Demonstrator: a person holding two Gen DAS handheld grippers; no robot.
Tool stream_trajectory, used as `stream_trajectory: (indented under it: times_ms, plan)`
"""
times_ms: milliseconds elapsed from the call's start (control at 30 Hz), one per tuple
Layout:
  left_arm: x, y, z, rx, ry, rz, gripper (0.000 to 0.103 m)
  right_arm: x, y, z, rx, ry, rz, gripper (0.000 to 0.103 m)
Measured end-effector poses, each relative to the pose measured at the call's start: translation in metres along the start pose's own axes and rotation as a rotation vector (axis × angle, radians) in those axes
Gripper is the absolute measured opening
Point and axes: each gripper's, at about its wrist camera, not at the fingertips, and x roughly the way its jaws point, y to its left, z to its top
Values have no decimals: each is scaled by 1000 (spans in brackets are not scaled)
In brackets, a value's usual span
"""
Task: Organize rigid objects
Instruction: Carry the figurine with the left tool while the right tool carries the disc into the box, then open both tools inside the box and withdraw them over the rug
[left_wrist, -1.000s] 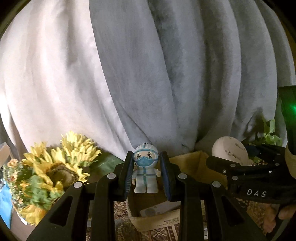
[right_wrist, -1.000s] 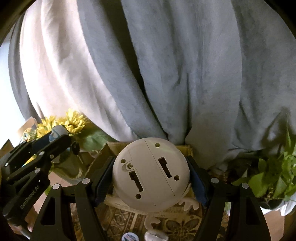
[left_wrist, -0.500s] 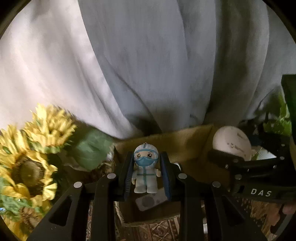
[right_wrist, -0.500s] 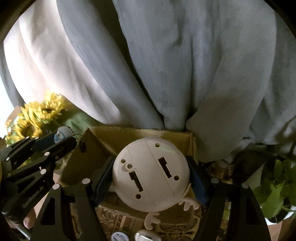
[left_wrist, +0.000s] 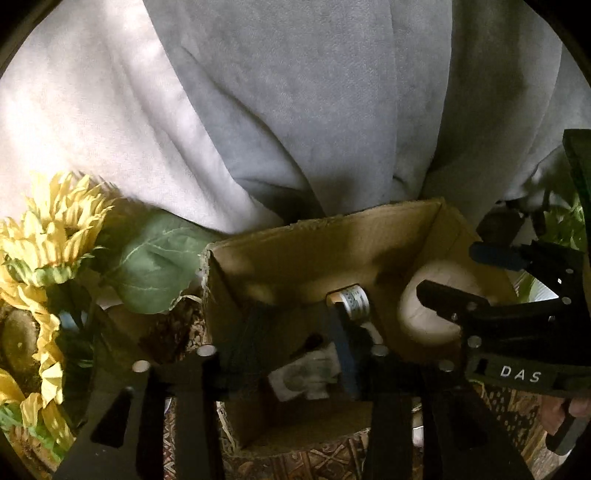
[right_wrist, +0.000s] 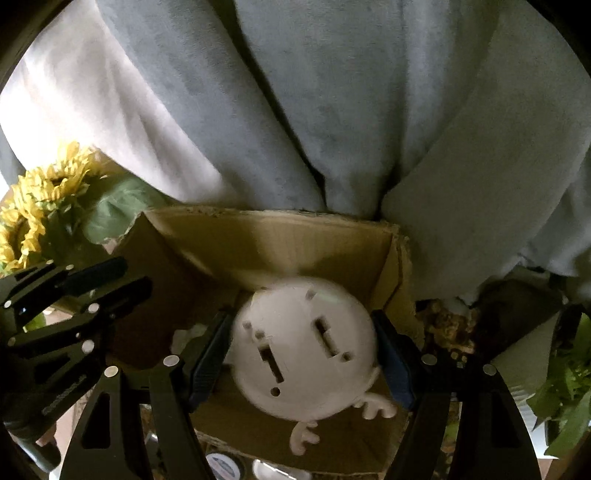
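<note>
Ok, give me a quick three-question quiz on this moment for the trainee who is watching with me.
1. Pick one. The right gripper has its jaws closed on:
A. a sunflower
B. a white round toy with little antlers
C. a torn flap of card

2. True or false: in the right wrist view, the sunflowers are to the right of the cardboard box.

3. In a word or two: what hangs behind the cardboard box?

Key
1. B
2. False: they are to its left.
3. Grey cloth, in folds.
</note>
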Motion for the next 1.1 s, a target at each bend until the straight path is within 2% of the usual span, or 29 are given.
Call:
stream_trajectory:
  times_ms: [133, 233, 333, 433, 500, 633, 767, 1100]
  plan:
    - [-14, 1, -4, -15, -28, 5, 43, -9, -1, 1, 8, -34, -14, 78]
    - [-31, 0, -9, -11, -76, 29, 49, -24, 0, -1, 14, -84, -35, 78]
    - [-53, 0, -16, -10, -134, 65, 50, -40, 2, -5, 40, -126, -43, 78]
    - [-72, -2, -23, -5, -181, 99, 58, -57, 5, -10, 56, -171, -58, 78]
    - [-85, -2, -30, 0, -212, 116, 60, -67, 7, -15, 60, -199, -65, 79]
    - [-105, -1, -41, -3, -252, 139, 67, -87, 15, -24, 68, -251, -73, 85]
    - [-122, -1, -55, -6, -281, 171, 73, -102, 20, -35, 69, -288, -83, 91]
    - [-146, -3, -99, -24, -314, 214, 82, -124, 31, -77, 91, -328, -88, 93]
